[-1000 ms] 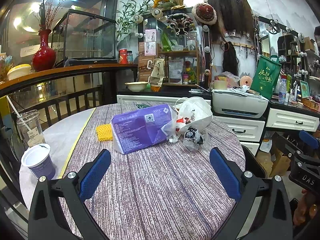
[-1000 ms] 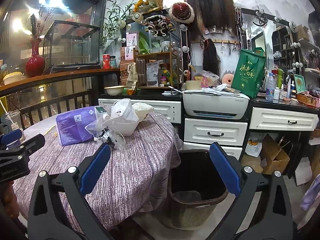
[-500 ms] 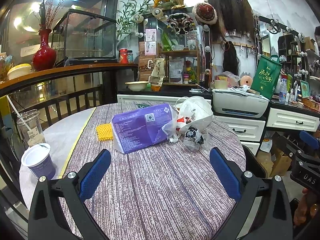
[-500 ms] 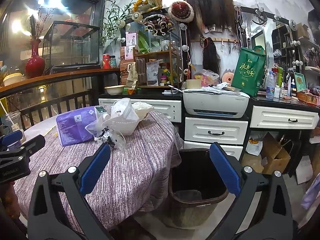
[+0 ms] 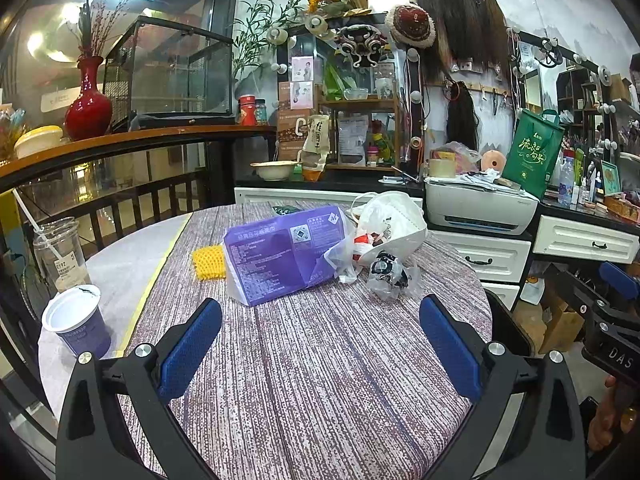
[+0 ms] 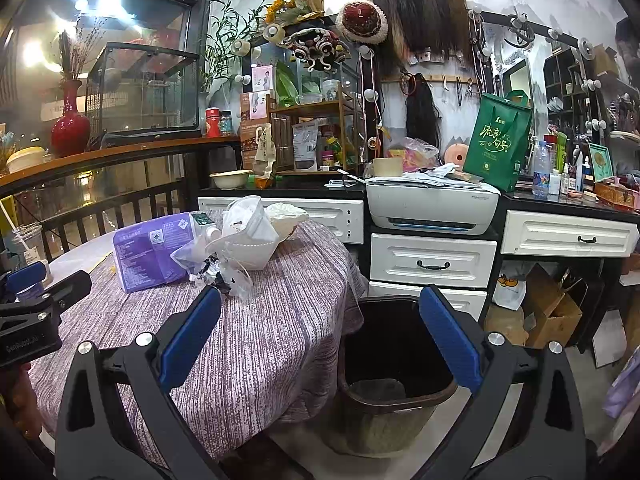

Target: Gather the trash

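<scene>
1. The left claw (image 5: 320, 344) is held wide open above the near part of the round surface (image 5: 320, 380), which is covered by a purple striped cloth; nothing is held between its blue pads (image 5: 188, 344).
2. The right claw (image 6: 320, 344) is likewise spread wide open and empty, and is held partly over the edge of the surface (image 6: 248, 352) and partly over a dark bin (image 6: 392, 368) standing on the floor just beside it.
3. The trash is gathered toward the far middle of the surface, well ahead of the left claw: a purple packet (image 5: 280, 256) is propped on its edge, a white plastic bag (image 5: 388, 224) lies to its right, and a crumpled clear wrapper (image 5: 390, 274) lies in front of the bag.
4. A yellow knitted pad (image 5: 208, 262) is seen just to the left of the packet, partly hidden behind it.
5. At the left edge of the surface, a white-lidded purple cup (image 5: 76, 324) stands upright, and a clear plastic cup with a straw (image 5: 60, 254) stands behind it.
6. In the right wrist view, the same packet (image 6: 150, 256), bag (image 6: 250, 240) and wrapper (image 6: 218, 276) are seen to the left of the right claw.
7. The bin is seen to be open at the top, with something pale lying at its bottom; what it is cannot be told.
8. A white printer (image 6: 432, 208) sits on the cabinet behind the bin.
</scene>
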### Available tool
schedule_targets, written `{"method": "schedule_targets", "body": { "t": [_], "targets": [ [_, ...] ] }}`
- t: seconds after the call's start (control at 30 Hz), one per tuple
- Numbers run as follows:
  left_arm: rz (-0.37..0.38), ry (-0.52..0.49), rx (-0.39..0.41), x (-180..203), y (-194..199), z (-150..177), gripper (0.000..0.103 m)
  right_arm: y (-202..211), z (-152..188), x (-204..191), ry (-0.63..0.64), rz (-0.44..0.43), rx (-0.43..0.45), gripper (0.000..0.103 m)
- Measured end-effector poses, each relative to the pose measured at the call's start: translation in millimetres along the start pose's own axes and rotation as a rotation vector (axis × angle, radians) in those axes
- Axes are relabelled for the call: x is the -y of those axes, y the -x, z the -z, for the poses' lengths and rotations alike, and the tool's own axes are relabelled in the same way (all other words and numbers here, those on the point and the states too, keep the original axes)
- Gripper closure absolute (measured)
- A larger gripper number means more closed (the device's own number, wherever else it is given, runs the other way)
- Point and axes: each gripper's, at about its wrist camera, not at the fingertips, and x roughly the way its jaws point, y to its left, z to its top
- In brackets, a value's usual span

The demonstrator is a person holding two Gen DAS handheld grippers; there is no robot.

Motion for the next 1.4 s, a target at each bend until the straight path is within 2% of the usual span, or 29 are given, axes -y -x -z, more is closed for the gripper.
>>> {"method": "schedule_targets", "body": {
  "t": [0.37, 1.27, 1.4],
  "targets": [
    [-0.006, 0.010, -0.007, -8, -5, 12, 0.005, -4, 1, 0, -0.013, 0.004, -0.012, 0.005],
    [-0.015, 0.015, -0.063, -11, -14, 8, 0.005, -11, 3, 6, -0.023, 0.023, -0.038, 0.005],
    [0.012, 0.049, -0.090, -19, -21, 9, 0.005, -18, 4, 8, -0.029, 0.027, -0.045, 0.005]
  ]
}}
